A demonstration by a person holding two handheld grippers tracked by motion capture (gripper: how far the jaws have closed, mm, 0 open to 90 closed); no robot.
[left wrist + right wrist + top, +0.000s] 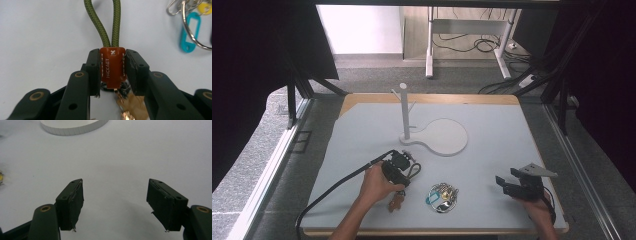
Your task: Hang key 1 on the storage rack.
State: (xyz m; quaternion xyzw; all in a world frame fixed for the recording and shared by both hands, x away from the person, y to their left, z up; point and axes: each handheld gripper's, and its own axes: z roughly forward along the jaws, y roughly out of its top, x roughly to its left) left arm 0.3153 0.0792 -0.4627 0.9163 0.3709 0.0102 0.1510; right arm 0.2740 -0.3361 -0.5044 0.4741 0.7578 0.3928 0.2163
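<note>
My left gripper (112,72) clamps the brown leather tab (112,67) of a green cord loop (102,22), low on the worktop (492,130). My right gripper (115,203) hangs open. I should lift slowly toward the stand (403,112) at twelve o'clock, keeping the loop wide.

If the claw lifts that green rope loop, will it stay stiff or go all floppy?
Probably floppy: the green rope loop is braided cord and would likely droop. The left claw pinches its brown leather tab, so slipping seems unlikely. It looks light.
</note>
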